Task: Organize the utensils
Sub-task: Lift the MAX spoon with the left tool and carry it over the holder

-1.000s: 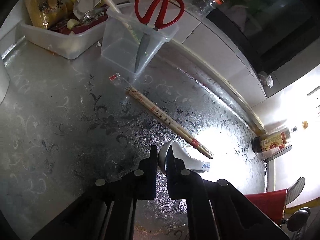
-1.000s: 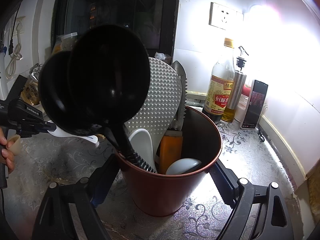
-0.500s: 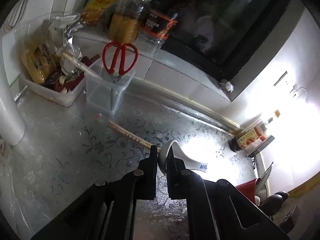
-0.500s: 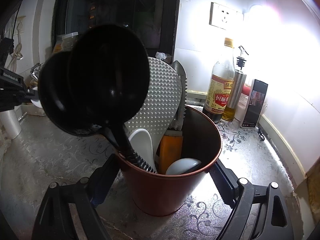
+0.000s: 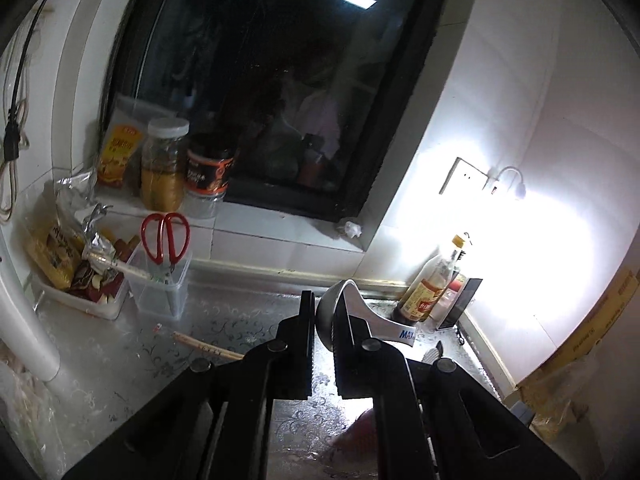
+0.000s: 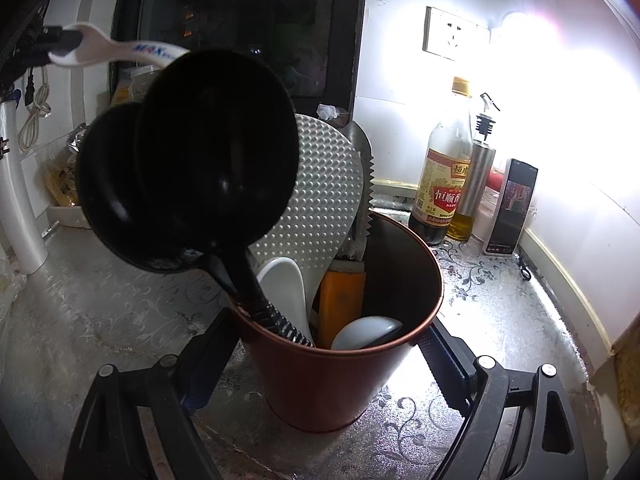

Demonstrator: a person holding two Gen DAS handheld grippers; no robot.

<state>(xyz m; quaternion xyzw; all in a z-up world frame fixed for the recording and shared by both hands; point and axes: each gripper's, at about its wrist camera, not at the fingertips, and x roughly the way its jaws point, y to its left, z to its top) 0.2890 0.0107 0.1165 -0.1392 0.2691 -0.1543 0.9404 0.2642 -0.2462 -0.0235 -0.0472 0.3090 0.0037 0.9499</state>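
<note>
Counter (image 5: 120, 352), silver with a floral print, lies below both grippers. Dark window (image 5: 280, 80) is ahead of the left gripper, up and slightly left.

Red utensil holder (image 6: 332, 380) sits between the right gripper's 2 fingers, both pads pressed against its sides, so the right gripper (image 6: 326, 360) is clamped on it. Holder stands upright on the counter. Inside it, rising above the right gripper: 2 black ladles (image 6: 192, 176) leaning left, a dimpled white rice paddle (image 6: 320, 188) behind them, a serrated metal tool (image 6: 366, 184) to the right of the paddle, an orange handle (image 6: 344, 300), 2 white spoons (image 6: 288, 284) low in the holder.

Left gripper (image 5: 324, 320) is closed on a white spoon (image 5: 360, 316); bowl pinched between the tips, handle with blue lettering sticking out to the gripper's right. Spoon is off the counter. In the right wrist view the same spoon (image 6: 116, 50) shows far up and left of the right gripper, above the ladles, held by the black tip of the left gripper (image 6: 60, 38).

Clear plastic bin (image 5: 160, 284) is ahead-left of the left gripper, red scissors (image 5: 165, 238) standing in it. White tray (image 5: 80, 300) of packets is further left. Chopsticks (image 5: 208, 347) lie flat on the counter just left of the left gripper's fingers. Vinegar bottle (image 6: 444, 176) and an oil dispenser (image 6: 476, 184) stand ahead-right of the right gripper, by the wall.
</note>
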